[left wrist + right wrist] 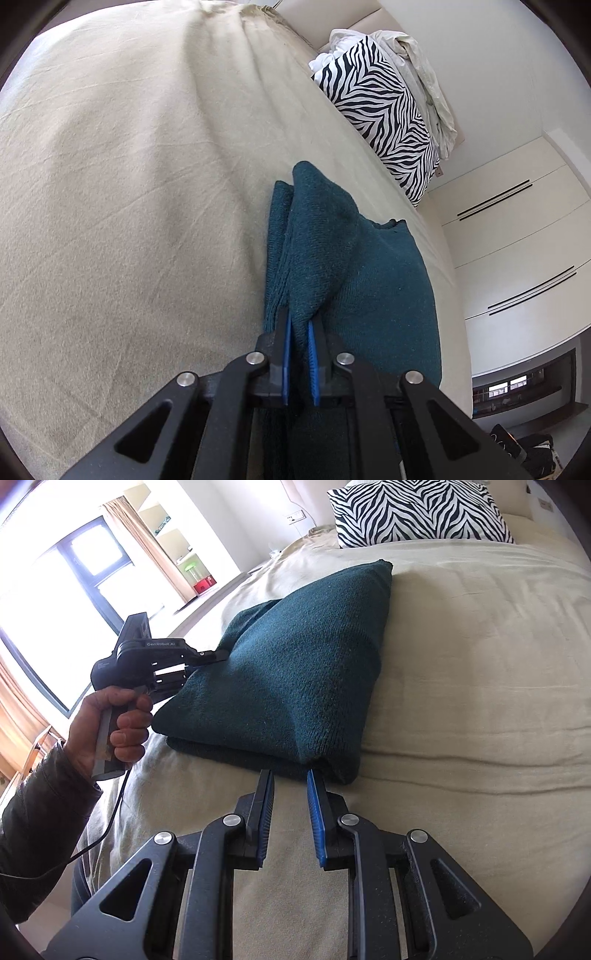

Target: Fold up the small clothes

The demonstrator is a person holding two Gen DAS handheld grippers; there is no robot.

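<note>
A dark teal knit garment (369,277) lies partly folded on the beige bed sheet (129,184). My left gripper (299,319) is shut on a raised fold of its edge, and the cloth tents up from the blue pads. In the right wrist view the same garment (295,664) lies in stacked layers, with the left gripper (221,655) pinching its left side, held by a person's hand (114,720). My right gripper (290,773) rests at the garment's near edge, its jaws a little apart with bare sheet (480,701) showing between them; nothing is pinched.
A zebra-striped pillow (417,509) sits at the head of the bed, with crumpled pale bedding (417,62) beside it. White wardrobe doors (517,240) stand past the bed's edge. A bright window (74,590) and curtains fill the left side.
</note>
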